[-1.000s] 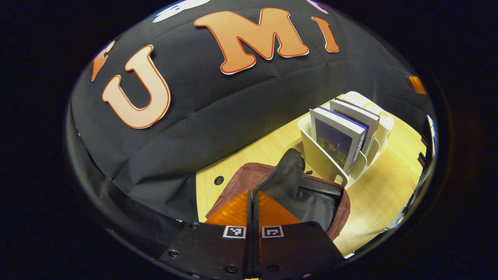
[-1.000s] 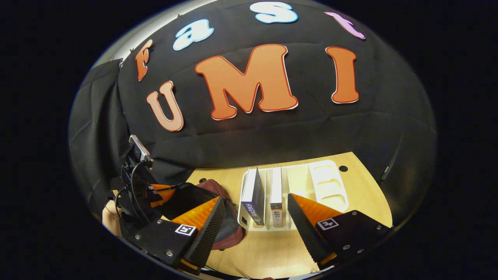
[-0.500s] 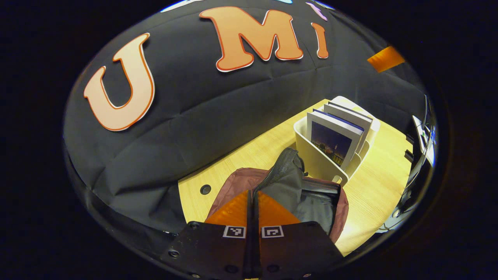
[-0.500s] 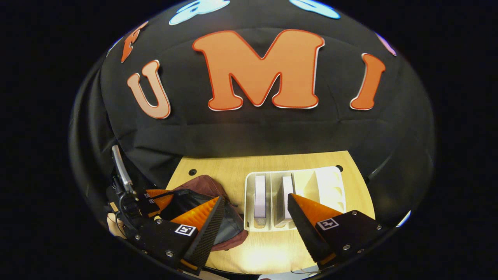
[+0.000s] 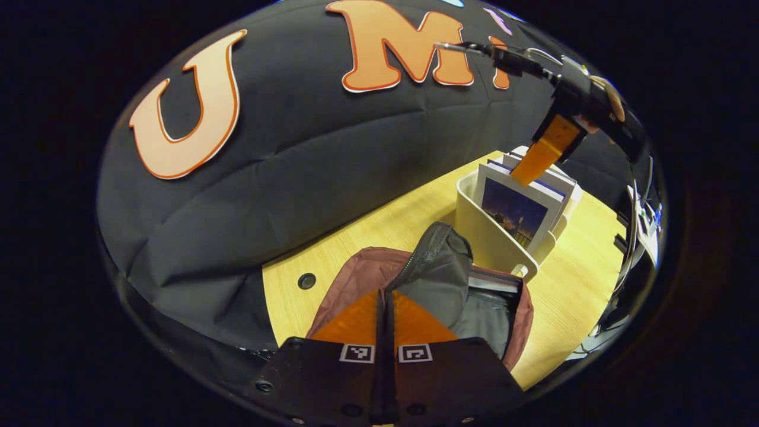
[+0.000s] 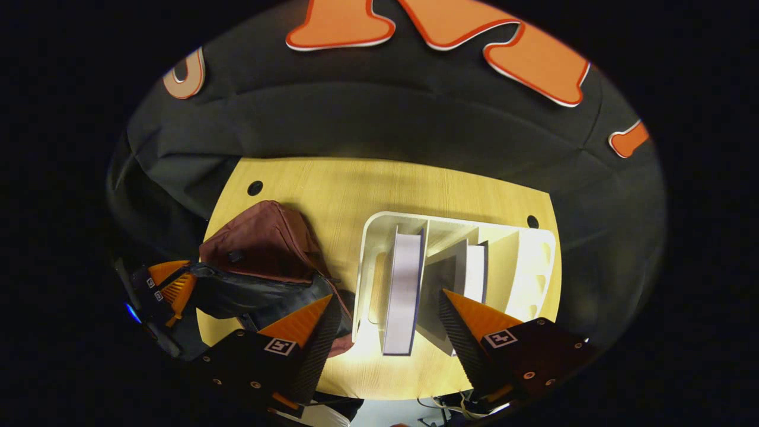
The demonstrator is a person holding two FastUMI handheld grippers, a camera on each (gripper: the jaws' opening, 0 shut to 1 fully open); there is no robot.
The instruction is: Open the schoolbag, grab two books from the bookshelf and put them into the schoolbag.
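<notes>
Left tool pinches the bag flap; right tool, spread wide, hangs above the books in the shelf.

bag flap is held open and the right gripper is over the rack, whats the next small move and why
Probably lower the right gripper straight down so its open fingers straddle the near upright blue-covered book in the white slotted bookshelf, then close. It hangs above that book, not yet touching, while the left gripper stands shut on the dark flap of the maroon schoolbag.
</notes>
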